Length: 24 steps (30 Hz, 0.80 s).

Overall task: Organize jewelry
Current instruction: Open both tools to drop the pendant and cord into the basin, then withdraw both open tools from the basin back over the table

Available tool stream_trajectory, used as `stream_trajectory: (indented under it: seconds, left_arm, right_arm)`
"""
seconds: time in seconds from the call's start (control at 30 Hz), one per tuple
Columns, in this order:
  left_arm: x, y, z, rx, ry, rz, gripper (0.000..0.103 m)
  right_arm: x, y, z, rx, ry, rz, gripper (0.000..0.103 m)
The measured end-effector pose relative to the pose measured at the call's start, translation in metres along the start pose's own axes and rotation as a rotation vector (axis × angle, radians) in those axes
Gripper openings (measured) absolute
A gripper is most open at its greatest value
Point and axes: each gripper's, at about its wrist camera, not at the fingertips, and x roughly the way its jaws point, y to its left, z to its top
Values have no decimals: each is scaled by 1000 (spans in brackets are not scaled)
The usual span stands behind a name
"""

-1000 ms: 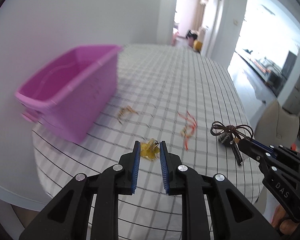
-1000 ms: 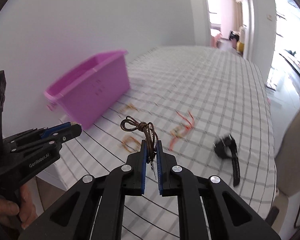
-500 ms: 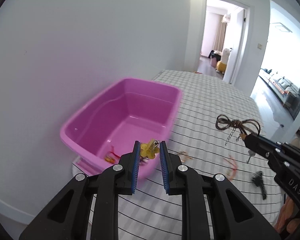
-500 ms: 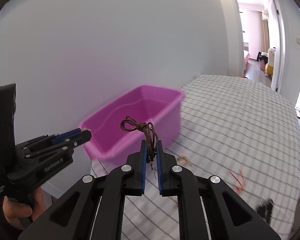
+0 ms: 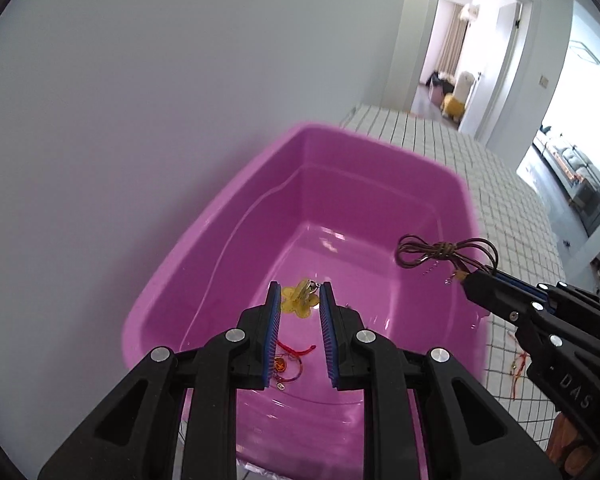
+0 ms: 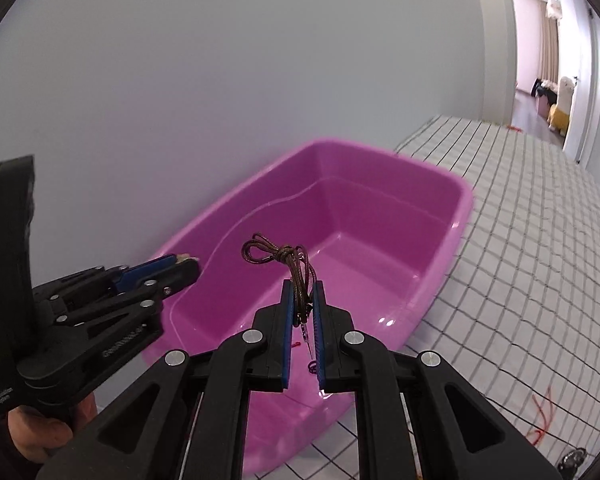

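My left gripper (image 5: 299, 304) pinches a yellow flower charm (image 5: 298, 299) at frame centre, over the pink bin (image 5: 172, 280). My right gripper (image 6: 302, 304) clamps a brown cord necklace (image 6: 284, 258), loops upper centre. Both look light; the limp cord likely snags, so grip near the knot.

Count: 1 bin, 2 grippers, approx 5 jewelry pcs

1 pink bin (image 5: 380, 184) mid-frame; left gripper (image 5: 299, 294) w/ 1 yellow flower pc (image 5: 298, 300); right gripper (image 6: 303, 294) w/ 1 brown cord (image 6: 288, 258); 1 red string pc (image 5: 296, 350) in bin, lower center; 2 red strings (image 6: 542, 420) on checked cloth (image 6: 540, 240), lower right
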Motion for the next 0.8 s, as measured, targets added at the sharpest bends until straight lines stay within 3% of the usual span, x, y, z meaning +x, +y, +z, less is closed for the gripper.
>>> stream_trajectory:
  seconds: [0.17, 0.4, 0.47, 0.5, 0.53, 0.57, 0.8]
  left_arm:
    - [35, 9, 1, 3, 86, -15, 20]
    - [55, 14, -3, 5, 141, 8, 21]
    - [58, 17, -3, 4, 152, 21, 32]
    - [58, 18, -3, 4, 152, 31, 50]
    - [54, 19, -4, 1, 148, 37, 73]
    - [52, 21, -4, -3, 139, 45, 82]
    - [43, 28, -6, 8, 131, 90, 89]
  right_arm:
    - [34, -4, 3, 33, 88, -16, 9]
    - [67, -12, 5, 41, 152, -35, 9]
    - [75, -17, 9, 25, 156, -63, 12]
    - [76, -18, 10, 18, 159, -78, 16]
    - [76, -17, 11, 10, 154, -91, 31]
    - [73, -17, 12, 3, 138, -102, 41]
    - [63, -21, 5, 35, 127, -107, 42]
